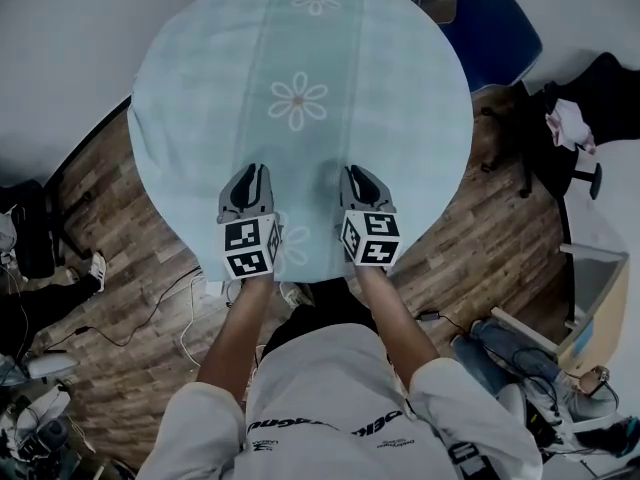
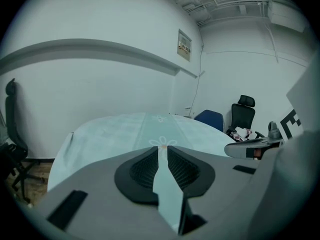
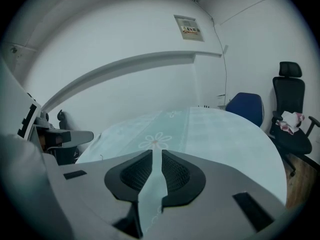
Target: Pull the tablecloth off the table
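1. Tablecloth, pale blue with flower prints, covers the whole round table, upper middle of the head view.
2. Left gripper and right gripper sit over its near edge, jaws narrowly apart, cloth showing in each gap.

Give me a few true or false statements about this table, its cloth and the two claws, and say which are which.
1. The tablecloth lies spread over the round table. True.
2. The tablecloth is plain red. False: it is pale blue with flower prints.
3. The left claw and the right claw both sit at the table's near edge. True.
4. The left claw holds a cup. False: only tablecloth shows in the narrow gap between its jaws.
5. A blue chair stands beyond the table. True.
6. The floor is carpeted. False: it is wooden boards.
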### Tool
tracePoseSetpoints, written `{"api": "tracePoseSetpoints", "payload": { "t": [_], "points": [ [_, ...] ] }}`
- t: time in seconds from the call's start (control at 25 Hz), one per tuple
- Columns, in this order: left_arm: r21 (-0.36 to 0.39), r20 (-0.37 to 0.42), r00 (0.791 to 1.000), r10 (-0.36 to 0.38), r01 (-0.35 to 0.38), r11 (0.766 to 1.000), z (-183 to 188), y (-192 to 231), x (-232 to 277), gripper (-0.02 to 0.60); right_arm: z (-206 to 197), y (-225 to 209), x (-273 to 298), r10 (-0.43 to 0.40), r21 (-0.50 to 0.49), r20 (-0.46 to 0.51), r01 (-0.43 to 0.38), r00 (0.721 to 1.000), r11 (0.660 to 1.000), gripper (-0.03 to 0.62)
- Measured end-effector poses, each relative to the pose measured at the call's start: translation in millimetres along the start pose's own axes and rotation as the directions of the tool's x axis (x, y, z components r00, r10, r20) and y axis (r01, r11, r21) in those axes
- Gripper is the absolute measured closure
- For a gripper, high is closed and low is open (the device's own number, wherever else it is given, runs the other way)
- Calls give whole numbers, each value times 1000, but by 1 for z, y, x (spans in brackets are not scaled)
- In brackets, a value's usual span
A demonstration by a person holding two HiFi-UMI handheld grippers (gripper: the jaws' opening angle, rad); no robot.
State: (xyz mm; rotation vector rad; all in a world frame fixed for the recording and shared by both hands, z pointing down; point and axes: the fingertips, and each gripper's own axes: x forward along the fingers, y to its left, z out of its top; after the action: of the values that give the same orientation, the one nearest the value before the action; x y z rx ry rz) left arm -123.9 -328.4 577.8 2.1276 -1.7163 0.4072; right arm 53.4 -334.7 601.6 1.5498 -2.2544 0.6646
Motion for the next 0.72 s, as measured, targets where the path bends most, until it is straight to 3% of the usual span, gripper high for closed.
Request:
{"api": "tracePoseSetpoints", "payload": {
  "t": [0.12,0.48,0.72],
  "points": [
    [-26,-31,999,10,-10,1000,-10,12,19,488,-6,-6,21,-1,13,-36,1,999,1000,452],
    [-38,-134,990,32,-37,999,-41,36,76,346,-18,-25,75,18,26,-120,-15,993,1000,312],
    [-10,-190,981,31,-33,999,-53,52,119,272,-11,-47,115,-1,-8,-149,0,989,1000,281]
  ]
}}
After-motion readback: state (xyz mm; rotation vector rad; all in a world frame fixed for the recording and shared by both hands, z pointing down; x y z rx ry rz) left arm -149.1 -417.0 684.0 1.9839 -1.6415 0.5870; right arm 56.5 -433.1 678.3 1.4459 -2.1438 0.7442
